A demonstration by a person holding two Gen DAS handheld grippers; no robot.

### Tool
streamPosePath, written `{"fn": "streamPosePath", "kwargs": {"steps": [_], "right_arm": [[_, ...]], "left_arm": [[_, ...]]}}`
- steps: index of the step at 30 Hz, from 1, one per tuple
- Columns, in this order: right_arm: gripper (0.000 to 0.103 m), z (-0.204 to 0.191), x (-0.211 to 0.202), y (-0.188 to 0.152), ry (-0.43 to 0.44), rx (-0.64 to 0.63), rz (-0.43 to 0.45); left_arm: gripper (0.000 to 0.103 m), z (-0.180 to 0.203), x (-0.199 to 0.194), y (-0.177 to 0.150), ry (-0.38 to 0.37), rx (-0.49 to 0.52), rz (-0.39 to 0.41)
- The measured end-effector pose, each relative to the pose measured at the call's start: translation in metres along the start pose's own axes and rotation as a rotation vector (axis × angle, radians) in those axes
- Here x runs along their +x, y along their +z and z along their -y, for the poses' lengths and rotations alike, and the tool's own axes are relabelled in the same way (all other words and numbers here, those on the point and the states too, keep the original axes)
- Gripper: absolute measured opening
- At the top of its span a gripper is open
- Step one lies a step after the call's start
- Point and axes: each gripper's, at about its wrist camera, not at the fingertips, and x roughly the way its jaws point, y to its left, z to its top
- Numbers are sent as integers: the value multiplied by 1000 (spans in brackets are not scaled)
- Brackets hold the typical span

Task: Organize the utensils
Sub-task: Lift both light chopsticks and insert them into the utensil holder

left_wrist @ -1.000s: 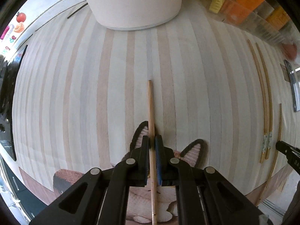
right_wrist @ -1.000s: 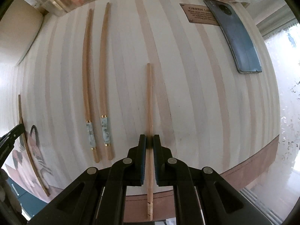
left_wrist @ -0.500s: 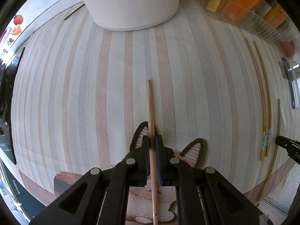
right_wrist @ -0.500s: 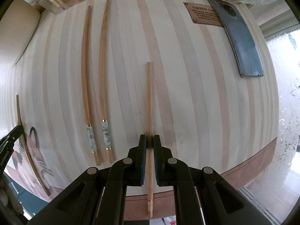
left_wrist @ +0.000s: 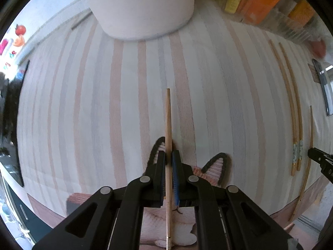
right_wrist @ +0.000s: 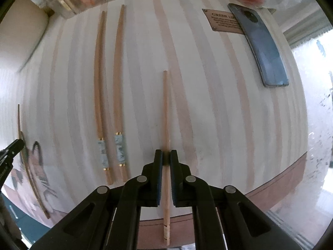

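Chopstick count was 4 in total: 2 plain wooden ones in the grippers, 2 decorated ones on the cloth.

Left gripper (left_wrist: 168, 156) pointed down at the table, fingers clamped on 1 plain chopstick (left_wrist: 168, 125), gripped nearer its back end; the front end stuck out over the striped tablecloth (left_wrist: 104, 104), above the cat-print patch (left_wrist: 218, 166) at the near edge.

Right gripper (right_wrist: 165, 156) also pointed down, fingers clamped on the second plain chopstick (right_wrist: 165, 108), same kind of grip toward the back end.

Decorated pair (right_wrist: 108, 95) lay flat on the cloth between the two grippers, side by side, roughly parallel, not touching, each with 1 pale patterned band edged in gold near the thick end.

Other items: 1 blue-grey phone (right_wrist: 264, 48) face down at the far right, overlapping 1 brown plaque (right_wrist: 224, 21); 1 large white cylindrical container (left_wrist: 141, 8) at the far edge; several orange and yellow packages (left_wrist: 260, 2), blurred, number unclear.
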Motion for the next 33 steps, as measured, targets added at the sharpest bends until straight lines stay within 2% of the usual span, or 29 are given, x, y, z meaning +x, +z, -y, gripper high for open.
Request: {"fn": "streamPosePath", "kwargs": {"steps": [6,15,27,33], "right_arm": [[7,-12,-41,-12,42,-36,130],[7,-38,-115,-9,77,-122,348],[7,-72,-215,15,169,-173,619],[7,-92,-261,32,250,-182,697]], "left_arm": [[4,-3,-49,-2,20,21,136],[4,-26,-127,-4,7,-25,322],[4,-59,-210,8,-62,-108,517],[4,-80,-243,14,-111,-167,588]]}}
